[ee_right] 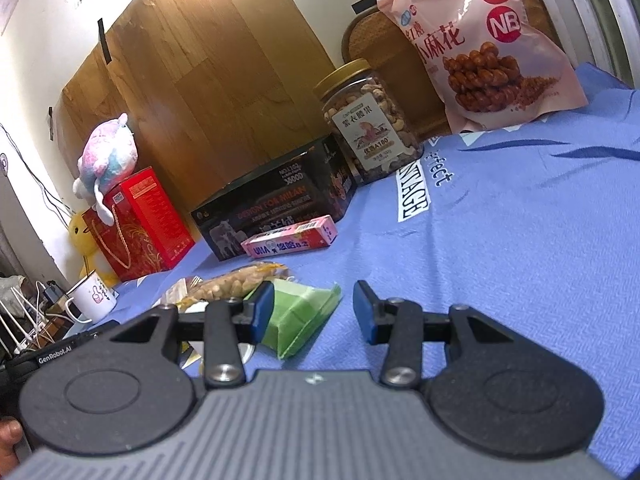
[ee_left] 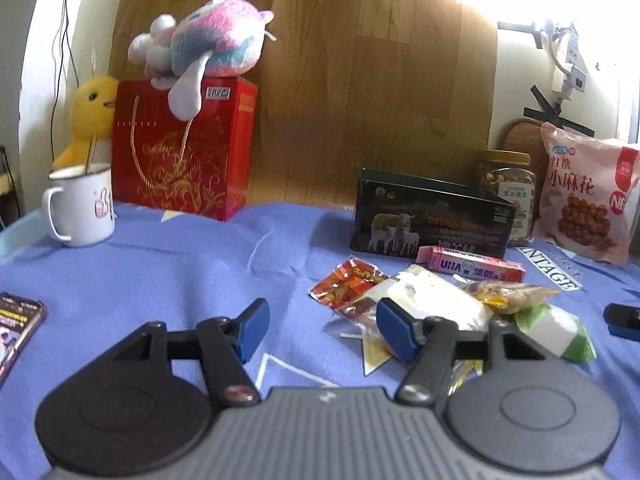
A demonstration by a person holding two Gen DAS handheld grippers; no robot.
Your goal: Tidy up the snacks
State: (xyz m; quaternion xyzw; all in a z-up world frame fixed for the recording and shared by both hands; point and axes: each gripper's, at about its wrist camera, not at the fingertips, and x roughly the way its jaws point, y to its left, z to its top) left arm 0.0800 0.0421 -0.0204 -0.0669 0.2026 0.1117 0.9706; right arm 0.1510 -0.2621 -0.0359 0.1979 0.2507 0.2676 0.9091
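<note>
1. In the left wrist view the left gripper [ee_left: 320, 326] fills the lower middle of the frame, its blue pads apart with only blue tablecloth [ee_left: 180, 264] between them.
2. Right of centre lies a loose pile of snacks: a red packet [ee_left: 346, 282], a white packet [ee_left: 432, 300] behind the right pad, a peanut bag [ee_left: 508, 296] and a green-and-white packet [ee_left: 560, 330].
3. Just above the pile a pink UHA box [ee_left: 472, 264] lies in front of a dark box [ee_left: 428, 216], with a nut jar [ee_left: 510, 184] and a pink twist-snack bag [ee_left: 584, 196] at the right edge.
4. At upper left stand a white mug [ee_left: 80, 208] and a red gift bag [ee_left: 184, 148] topped by a plush toy [ee_left: 208, 44].
5. In the right wrist view the right gripper [ee_right: 314, 312] sits low in the frame, pads apart and gripping nothing; the green-and-white packet [ee_right: 304, 316] lies on the cloth against the left pad, partly in the gap.
</note>
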